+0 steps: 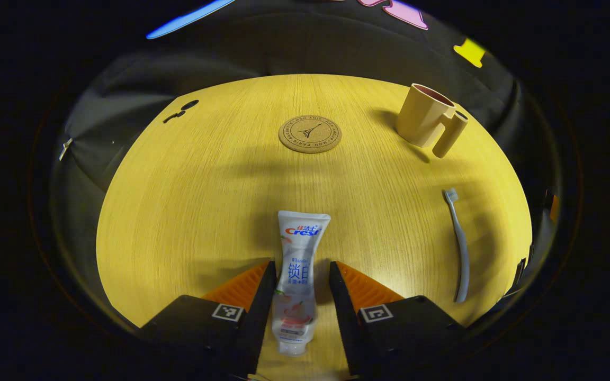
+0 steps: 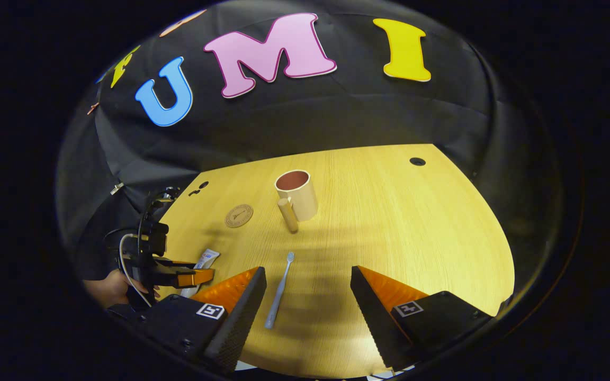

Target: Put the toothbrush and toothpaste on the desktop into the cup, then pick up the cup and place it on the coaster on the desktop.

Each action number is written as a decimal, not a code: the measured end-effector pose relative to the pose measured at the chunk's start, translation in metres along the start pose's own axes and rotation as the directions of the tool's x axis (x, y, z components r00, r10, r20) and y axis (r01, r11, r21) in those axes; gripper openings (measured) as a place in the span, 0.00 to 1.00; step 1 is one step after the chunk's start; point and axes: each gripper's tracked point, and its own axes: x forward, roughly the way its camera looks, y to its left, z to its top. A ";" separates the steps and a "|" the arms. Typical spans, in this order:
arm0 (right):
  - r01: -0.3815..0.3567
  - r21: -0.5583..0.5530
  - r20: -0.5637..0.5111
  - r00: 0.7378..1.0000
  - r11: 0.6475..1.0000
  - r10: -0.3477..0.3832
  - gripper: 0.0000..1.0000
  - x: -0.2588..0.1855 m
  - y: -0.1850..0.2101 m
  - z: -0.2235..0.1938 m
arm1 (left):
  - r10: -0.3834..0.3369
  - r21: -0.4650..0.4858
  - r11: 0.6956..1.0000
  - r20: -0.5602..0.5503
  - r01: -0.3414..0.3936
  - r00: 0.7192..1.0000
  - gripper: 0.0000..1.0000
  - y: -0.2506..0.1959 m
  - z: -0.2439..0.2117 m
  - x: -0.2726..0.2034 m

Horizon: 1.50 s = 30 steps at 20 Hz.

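Observation:
A white toothpaste tube point(image 1: 298, 264) lies flat on the wooden table point(image 1: 194, 190), cap end toward me. My left gripper point(image 1: 302, 264) is open and straddles it, a finger on each side with a small gap at the right. A pale toothbrush point(image 1: 459, 248) lies to the right, and the beige cup point(image 1: 425, 116) stands upright beyond it. The round cork coaster point(image 1: 310, 134) sits at centre back. In the right gripper view my right gripper point(image 2: 307, 270) is wide open above the table, and the toothbrush point(image 2: 279, 293) lies close to its left finger. The cup point(image 2: 297, 194) stands ahead.
In the right gripper view the coaster point(image 2: 239, 216) lies left of the cup. Further left are the left gripper point(image 2: 191, 276), a hand holding it, and the toothpaste point(image 2: 205, 259). A cable hole point(image 2: 417, 161) marks the far right of the table. Black cloth surrounds the table edges.

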 end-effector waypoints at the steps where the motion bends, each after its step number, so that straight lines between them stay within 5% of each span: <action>1: -0.007 0.005 -0.015 1.000 1.000 0.007 0.99 0.002 0.003 -0.002 | 0.001 -0.009 1.000 0.002 0.000 1.000 0.63 0.004 0.000 0.000; 2: -0.010 0.001 -0.029 1.000 1.000 0.010 0.99 0.007 0.006 -0.006 | 0.000 -0.023 1.000 -0.004 0.000 1.000 0.48 0.005 0.000 -0.004; 9: -0.026 0.016 -0.143 0.989 1.000 0.028 0.99 0.031 0.030 -0.041 | -0.007 -0.008 1.000 0.027 0.008 1.000 0.26 -0.001 0.003 0.002; 19: 0.036 0.007 -0.217 0.976 0.999 -0.034 0.99 0.077 0.044 -0.053 | -0.076 -0.071 0.993 0.165 0.089 0.983 0.23 0.006 0.000 -0.071; 30: 0.105 -0.077 -0.394 0.911 0.992 -0.127 0.91 0.121 0.042 -0.106 | 0.011 -0.127 0.992 0.226 0.018 0.974 0.23 0.052 -0.036 -0.124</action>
